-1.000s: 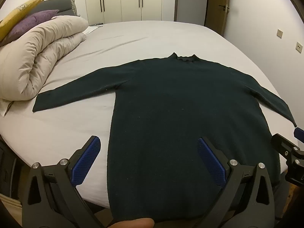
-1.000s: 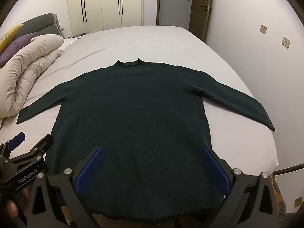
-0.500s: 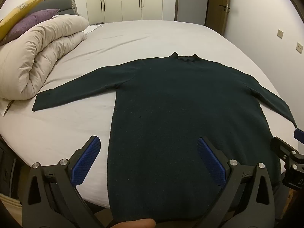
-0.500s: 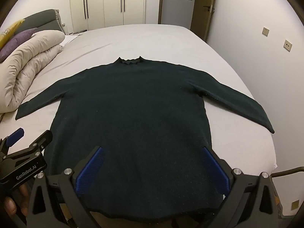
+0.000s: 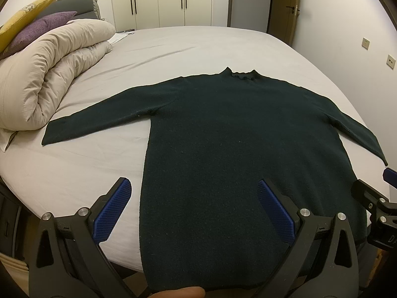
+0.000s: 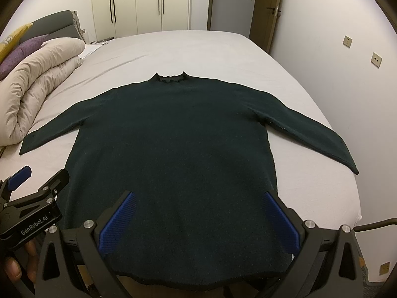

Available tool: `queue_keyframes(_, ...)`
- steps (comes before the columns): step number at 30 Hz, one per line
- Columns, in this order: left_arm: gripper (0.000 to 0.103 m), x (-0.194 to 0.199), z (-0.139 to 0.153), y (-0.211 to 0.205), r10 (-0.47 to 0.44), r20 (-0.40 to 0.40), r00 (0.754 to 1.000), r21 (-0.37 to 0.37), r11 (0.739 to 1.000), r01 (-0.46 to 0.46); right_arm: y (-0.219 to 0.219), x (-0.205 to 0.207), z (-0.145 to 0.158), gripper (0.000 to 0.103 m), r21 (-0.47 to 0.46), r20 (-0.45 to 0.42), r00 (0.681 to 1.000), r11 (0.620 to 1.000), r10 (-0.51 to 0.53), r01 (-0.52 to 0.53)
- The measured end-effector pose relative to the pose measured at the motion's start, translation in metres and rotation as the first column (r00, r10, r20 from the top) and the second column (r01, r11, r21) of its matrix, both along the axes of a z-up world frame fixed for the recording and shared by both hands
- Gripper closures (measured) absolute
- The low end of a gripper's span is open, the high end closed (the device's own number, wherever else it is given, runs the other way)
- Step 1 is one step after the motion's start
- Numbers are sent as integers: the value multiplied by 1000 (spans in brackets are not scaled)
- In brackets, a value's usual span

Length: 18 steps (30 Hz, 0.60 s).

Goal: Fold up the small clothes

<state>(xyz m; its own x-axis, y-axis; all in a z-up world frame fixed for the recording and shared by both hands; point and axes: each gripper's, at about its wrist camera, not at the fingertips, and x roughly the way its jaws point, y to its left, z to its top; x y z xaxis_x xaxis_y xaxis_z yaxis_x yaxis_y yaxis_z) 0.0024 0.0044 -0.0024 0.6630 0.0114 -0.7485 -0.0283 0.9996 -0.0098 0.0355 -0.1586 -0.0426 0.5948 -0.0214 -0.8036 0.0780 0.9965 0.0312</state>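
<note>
**Sweater spread flat, both grippers poised at the hem**

Your dark green long-sleeved knit sweater [image 5: 223,136] lies flat on the pale grey bed sheet [image 5: 74,178], collar pointing away from you, both sleeves stretched out to the sides, hem at the near edge of the bed.

Your left gripper [image 5: 196,211] hangs above the hem's left part with its blue-padded fingers [image 5: 111,208] spread wide apart, gripping nothing; one finger is over the bare sheet, the other over the knit.

Your right gripper [image 6: 198,223] sits over the hem's right part, its fingers [image 6: 280,221] likewise wide apart and empty.

A rolled beige duvet [image 5: 49,74] rests near the left sleeve's cuff, with a purple pillow [image 5: 37,27] and a yellow pillow [image 5: 22,12] behind it
</note>
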Motion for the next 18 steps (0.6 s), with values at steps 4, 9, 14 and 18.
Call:
queue_keyframes(4,0,0,0,0,0,0,1000,1,1000,0,0,0,0,0,0,0,1000,1000,0,0)
queue_keyframes(9,0,-1,0,-1,1,-1,1000,0,1000,-1,0,0,0,0,-1,-2,1000,1000,1,-1)
queue_keyframes(14,0,-1,-1,-1,1,0,1000,0,1000,-1,1,1,0,0,-1,-2,1000,1000,1,-1)
queue_keyframes(18,0,0,-1,-1,0,-1,1000,0,1000,0,1,0,0,0,-1,-3,1000,1000,1,-1)
